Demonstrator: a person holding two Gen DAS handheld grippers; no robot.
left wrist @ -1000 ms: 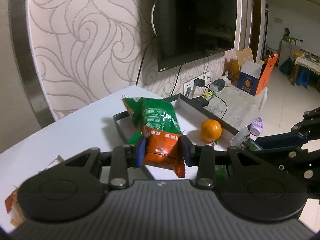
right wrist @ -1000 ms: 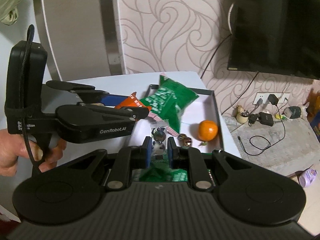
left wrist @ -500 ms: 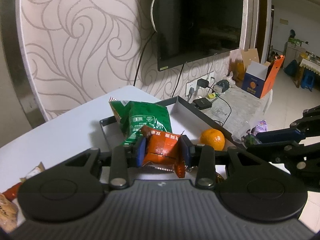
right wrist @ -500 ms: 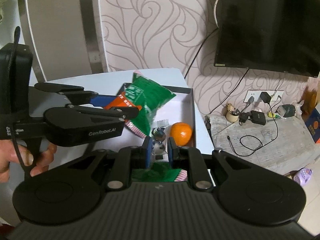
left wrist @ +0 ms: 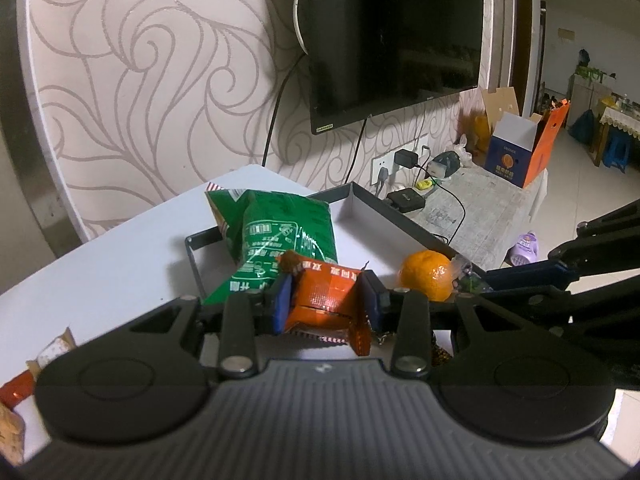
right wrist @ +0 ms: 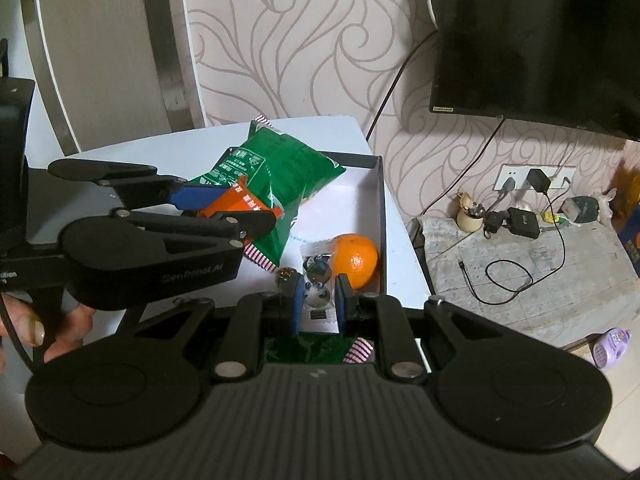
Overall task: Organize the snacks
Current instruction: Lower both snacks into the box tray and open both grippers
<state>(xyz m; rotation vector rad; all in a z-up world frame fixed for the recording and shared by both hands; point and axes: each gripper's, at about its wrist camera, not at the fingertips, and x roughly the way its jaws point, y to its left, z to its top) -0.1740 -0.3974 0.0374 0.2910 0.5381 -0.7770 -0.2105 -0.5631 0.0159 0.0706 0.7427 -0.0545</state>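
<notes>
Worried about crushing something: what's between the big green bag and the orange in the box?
In the right wrist view, bare white box floor separates the green bag from the orange.

Both views are dim, with a cool, flat indoor light. The brightest area is the open room at the far right of the left wrist view. The white bench (left wrist: 120, 264) shows soft shadows. The television (right wrist: 540, 40) is a black mass with faint reflections. Fisheye lenses bend the wall pattern and darken the corners. The orange (right wrist: 355, 255) stays fairly sharp, while the near gripper housings look slightly soft.
</notes>
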